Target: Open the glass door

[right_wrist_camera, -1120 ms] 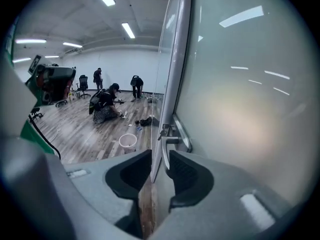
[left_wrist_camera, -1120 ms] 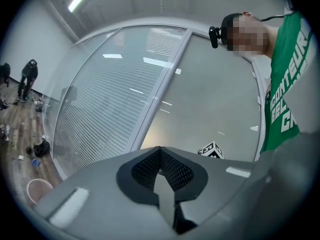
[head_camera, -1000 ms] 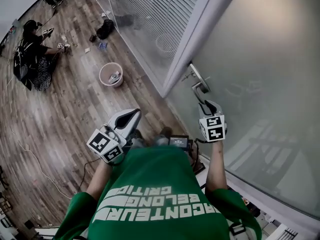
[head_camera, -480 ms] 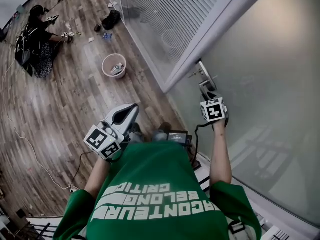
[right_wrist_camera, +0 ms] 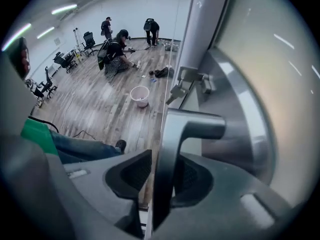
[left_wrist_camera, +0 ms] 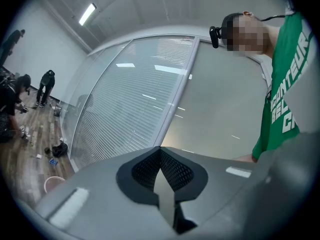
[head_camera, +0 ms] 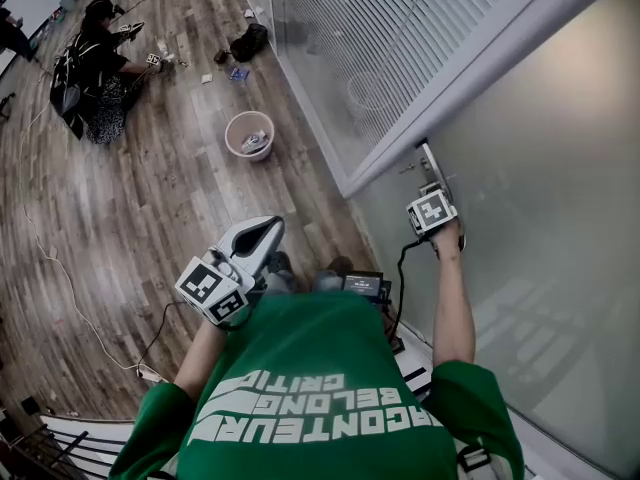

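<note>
The frosted glass door stands at the right, with its metal lever handle near the door's edge. My right gripper points steeply down at that handle. In the right gripper view the handle's lever runs straight through the gap between the right gripper's pads and fills it. Those jaws are closing on the lever. The handle's round plate shows behind it. My left gripper hangs level in front of the person's waist, away from the door, and its pads meet with nothing between them.
A glass wall with blinds adjoins the door at the left. On the wooden floor stand a pink bucket and a black bag. A person crouches far left. A cable trails on the floor.
My right gripper has tilted downwards on the handle and the arm has stretched out towards the door. The left gripper has shifted only slightly.
</note>
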Tool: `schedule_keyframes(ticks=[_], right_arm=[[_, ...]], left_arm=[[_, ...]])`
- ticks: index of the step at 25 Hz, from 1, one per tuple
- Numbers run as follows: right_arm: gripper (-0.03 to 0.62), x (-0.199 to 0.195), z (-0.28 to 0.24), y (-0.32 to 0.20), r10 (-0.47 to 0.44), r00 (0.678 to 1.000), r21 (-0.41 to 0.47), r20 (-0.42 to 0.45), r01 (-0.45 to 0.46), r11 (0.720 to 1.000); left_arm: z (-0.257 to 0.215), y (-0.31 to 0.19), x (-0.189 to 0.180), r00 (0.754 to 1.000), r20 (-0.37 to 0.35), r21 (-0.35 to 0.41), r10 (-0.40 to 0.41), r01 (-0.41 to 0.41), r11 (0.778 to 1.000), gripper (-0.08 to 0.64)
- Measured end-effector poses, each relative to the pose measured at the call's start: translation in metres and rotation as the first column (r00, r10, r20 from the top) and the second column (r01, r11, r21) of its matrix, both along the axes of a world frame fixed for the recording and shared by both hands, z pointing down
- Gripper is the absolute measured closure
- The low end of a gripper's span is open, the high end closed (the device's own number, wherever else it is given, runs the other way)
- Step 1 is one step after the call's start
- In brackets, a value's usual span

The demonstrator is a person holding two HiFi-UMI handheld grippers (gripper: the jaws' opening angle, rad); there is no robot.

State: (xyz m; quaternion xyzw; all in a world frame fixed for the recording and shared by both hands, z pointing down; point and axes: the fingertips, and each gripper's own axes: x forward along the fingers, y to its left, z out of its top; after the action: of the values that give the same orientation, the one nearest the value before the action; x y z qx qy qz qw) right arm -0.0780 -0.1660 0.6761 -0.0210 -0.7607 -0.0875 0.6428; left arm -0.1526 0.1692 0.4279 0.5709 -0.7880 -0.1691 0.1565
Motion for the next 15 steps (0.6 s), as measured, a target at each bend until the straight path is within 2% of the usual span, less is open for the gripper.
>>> schedule_keyframes(ticks=[2, 6, 12, 15], right_arm=[[0.491, -0.002, 0.007, -0.001, 0.004, 0.999, -0.013, -0.037, -0.004, 1.000], [0.596, 0.002, 0.016, -0.006, 0.012, 0.996, -0.007, -0.084, -0.012, 1.000], [0.597, 0.015, 0.030, 0.000, -0.016, 0.977, -0.107, -0.212, -0.007, 0.994], [0.597, 0.014, 0.033, 0.006, -0.022, 0.976, -0.177, -0.215, -0.017, 0.984]], left_arm=[[-0.002, 0.001, -0.003, 1.000, 0.002, -0.001, -0.012, 0.012, 1.000, 0.543], [0.004, 0.003, -0.006, 1.000, -0.006, -0.003, -0.029, 0.029, 1.000, 0.543], [0.009, -0.005, -0.008, 1.000, -0.007, -0.007, -0.020, 0.020, 1.000, 0.543], [0.013, -0.011, -0.012, 1.000, -0.009, -0.005, -0.018, 0.018, 1.000, 0.543]])
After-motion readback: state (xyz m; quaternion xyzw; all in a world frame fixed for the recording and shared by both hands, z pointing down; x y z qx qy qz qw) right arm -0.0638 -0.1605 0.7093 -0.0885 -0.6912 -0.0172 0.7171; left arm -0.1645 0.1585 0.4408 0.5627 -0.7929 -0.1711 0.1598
